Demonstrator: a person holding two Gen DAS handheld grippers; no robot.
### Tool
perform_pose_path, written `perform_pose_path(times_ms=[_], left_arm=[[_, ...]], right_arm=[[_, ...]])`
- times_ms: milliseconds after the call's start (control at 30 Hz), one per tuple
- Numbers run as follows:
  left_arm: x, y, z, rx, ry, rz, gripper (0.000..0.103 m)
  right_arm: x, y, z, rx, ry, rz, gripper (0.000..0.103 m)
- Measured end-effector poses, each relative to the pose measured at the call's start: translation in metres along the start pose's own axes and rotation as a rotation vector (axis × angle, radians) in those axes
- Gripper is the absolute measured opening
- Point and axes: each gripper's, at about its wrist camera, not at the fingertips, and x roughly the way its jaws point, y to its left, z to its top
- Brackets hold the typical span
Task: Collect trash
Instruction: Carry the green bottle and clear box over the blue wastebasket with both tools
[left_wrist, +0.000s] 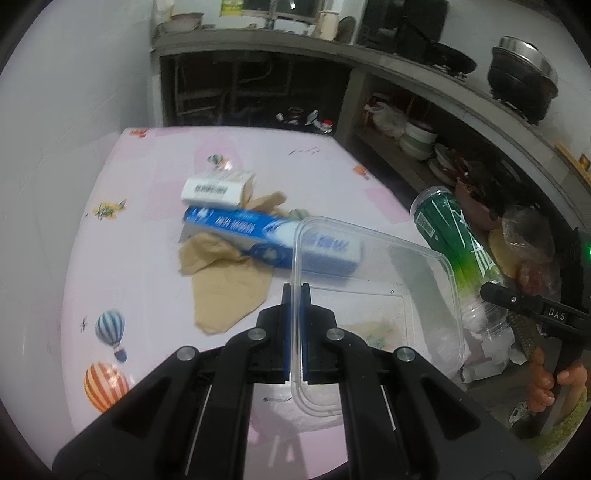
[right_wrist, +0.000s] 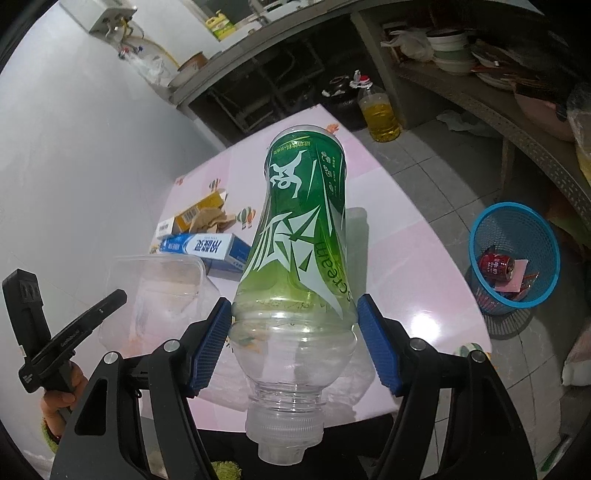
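Left gripper (left_wrist: 295, 295) is pressed tight on the near rim wall of a clear plastic container (left_wrist: 376, 280), holding it tilted above the pink table (left_wrist: 147, 258); the container is rectangular with rounded corners, transparent, and has yellowish smears on its bottom. Right gripper (right_wrist: 295, 332) has its blue pads spread wide and pinching the lower clear shoulder of a green bottle (right_wrist: 303, 221), one pad on each side. The bottle is held neck toward the camera, base pointing far; it has a green shrink label with white lettering, a clear body near the neck and a translucent cap, and looks empty. On the table, far left of the bottle: a blue toothpaste box (left_wrist: 251, 232), a white-and-yellow carton (left_wrist: 218, 188) just beyond it, and crumpled brown paper (left_wrist: 225, 284) under and beside the box. On the floor to the right stands a blue mesh bin (right_wrist: 515, 258) with a red can (right_wrist: 496, 264) and wrappers inside.
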Motion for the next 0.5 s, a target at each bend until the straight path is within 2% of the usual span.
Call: perform_pose_path(times_ms=[200, 367, 500], left_arm=[[0.004, -0.035, 0.027, 0.087, -0.032, -0.072, 0.002], [0.024, -0.087, 0.052, 0.186, -0.024, -0.162, 0.002], [0.052, -0.139, 0.071, 0.263, 0.025, -0.247, 0.002]], right_arm=[[-0.034, -0.029, -0.009, 0.089, -0.083, -0.022, 0.068], [-0.076, -0.081, -0.025, 0.219, -0.175, -0.098, 0.068], [-0.101, -0.133, -0.043, 0.354, -0.218, -0.174, 0.068]])
